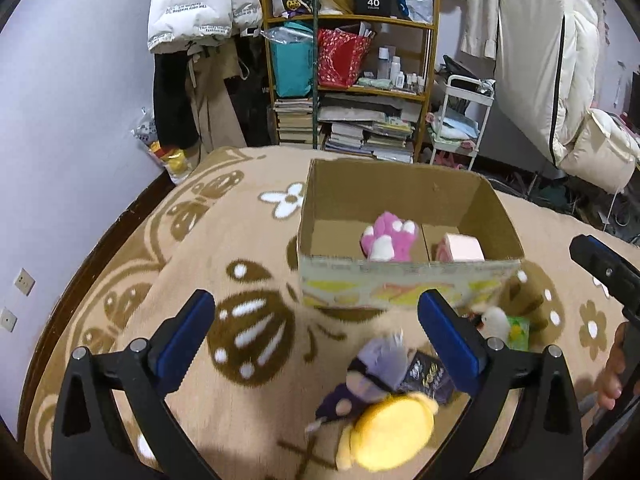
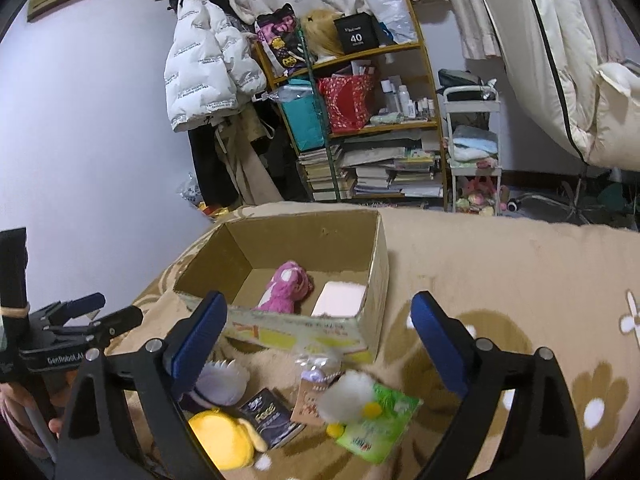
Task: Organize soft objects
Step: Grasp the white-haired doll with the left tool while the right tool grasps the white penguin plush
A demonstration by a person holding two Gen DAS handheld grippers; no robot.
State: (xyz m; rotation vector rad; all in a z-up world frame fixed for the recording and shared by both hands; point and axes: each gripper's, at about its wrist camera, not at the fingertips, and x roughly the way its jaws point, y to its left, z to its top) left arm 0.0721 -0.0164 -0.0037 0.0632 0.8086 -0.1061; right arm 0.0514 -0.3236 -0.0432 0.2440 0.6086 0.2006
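Note:
An open cardboard box (image 1: 404, 190) (image 2: 280, 236) stands on the beige blanket. Inside lie a pink plush (image 1: 390, 236) (image 2: 286, 286) and a pale pink block (image 1: 462, 248) (image 2: 340, 298). In front of the box lie a yellow plush (image 1: 388, 436) (image 2: 220, 436), a purple-haired doll (image 1: 370, 372) (image 2: 220, 380), a white duck plush (image 2: 352, 396) (image 1: 494, 320), a green packet (image 2: 378, 424) and a dark packet (image 2: 268, 416). My left gripper (image 1: 316, 340) is open and empty above the doll and yellow plush. My right gripper (image 2: 316, 340) is open and empty above the duck.
A small tagged charm (image 2: 316, 376) lies by the duck. Behind the bed stand a cluttered wooden shelf (image 1: 348, 60) with books, hanging coats (image 1: 200, 4) and a white trolley (image 1: 460, 120). The wall (image 1: 60, 120) runs along the left of the bed.

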